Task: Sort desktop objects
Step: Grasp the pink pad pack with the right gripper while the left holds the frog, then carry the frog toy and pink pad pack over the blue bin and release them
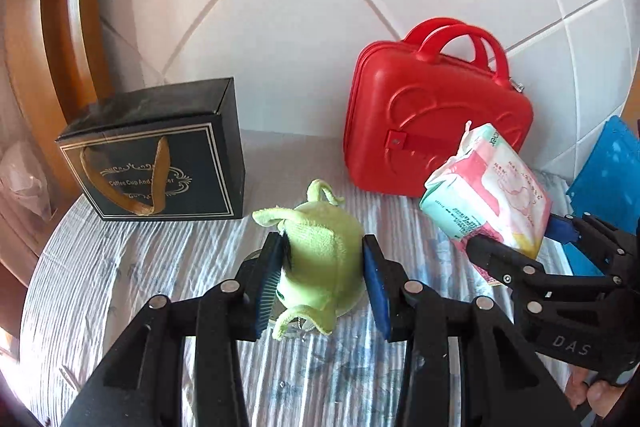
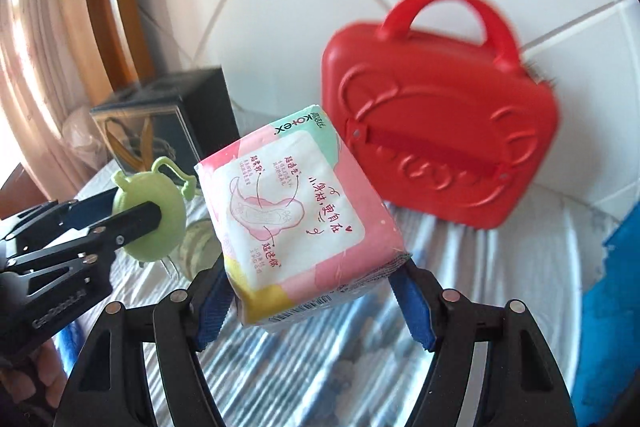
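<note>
My left gripper (image 1: 324,267) is shut on a green plush toy (image 1: 320,251) and holds it just above the striped cloth; the toy also shows in the right wrist view (image 2: 150,215). My right gripper (image 2: 310,283) is shut on a pink and mint pad packet (image 2: 296,223) and holds it in the air in front of the red case (image 2: 440,135). The packet also shows in the left wrist view (image 1: 488,187), right of the toy. The right gripper (image 1: 520,239) is seen there from the side.
A black gift box (image 1: 156,163) with a gold ribbon handle stands at the back left. The red case (image 1: 436,123) leans upright against the tiled wall. A blue object (image 1: 604,179) lies at the right edge. A striped cloth (image 1: 320,367) covers the table.
</note>
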A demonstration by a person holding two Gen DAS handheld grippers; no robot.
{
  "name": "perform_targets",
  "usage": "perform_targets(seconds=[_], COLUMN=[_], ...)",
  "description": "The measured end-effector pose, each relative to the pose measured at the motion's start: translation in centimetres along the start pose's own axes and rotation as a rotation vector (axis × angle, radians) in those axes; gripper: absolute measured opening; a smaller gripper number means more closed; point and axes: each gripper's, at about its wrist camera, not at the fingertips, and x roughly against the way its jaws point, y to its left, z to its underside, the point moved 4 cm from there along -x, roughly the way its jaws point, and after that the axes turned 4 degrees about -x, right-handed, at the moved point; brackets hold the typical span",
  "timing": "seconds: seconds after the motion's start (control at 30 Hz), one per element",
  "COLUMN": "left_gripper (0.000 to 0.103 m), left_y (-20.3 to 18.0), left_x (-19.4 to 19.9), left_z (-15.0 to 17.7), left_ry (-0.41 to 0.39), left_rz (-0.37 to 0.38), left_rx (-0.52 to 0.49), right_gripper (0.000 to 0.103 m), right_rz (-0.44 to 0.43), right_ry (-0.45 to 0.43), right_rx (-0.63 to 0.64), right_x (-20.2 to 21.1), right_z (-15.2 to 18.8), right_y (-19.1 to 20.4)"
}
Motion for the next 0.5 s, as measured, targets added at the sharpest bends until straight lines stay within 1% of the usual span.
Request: perform_targets(seconds=[0.13,0.23,0.37,0.5], left_gripper=[0.039,0.039,0.039,0.039], left_y=[-2.1,-3.9,-6.6,-9.7], left_x=[5.1,8.6,13.1,16.5], left_z=[-0.9,-1.0,-0.7,-0.2], left_ry=[-0.065,-0.101,-0.144,-0.181], left_rz=[0.022,0.060,0.109,0.150], left_rx=[-0.034,-0.056,-0.091,-0.135], right_gripper=[0.073,0.073,0.073,0.073], right_rz=[0.025,0.063,0.117,0.176], right_ry=[-0.080,-0.136,-0.192,-0.247], right_rx=[-0.009,-0.018,-0.034,-0.065], right_x=[6.6,11.8,17.7,23.0], right_z=[-0.2,0.0,1.5,3.4], right_y=[-0.1,-0.1,-0.2,-1.1])
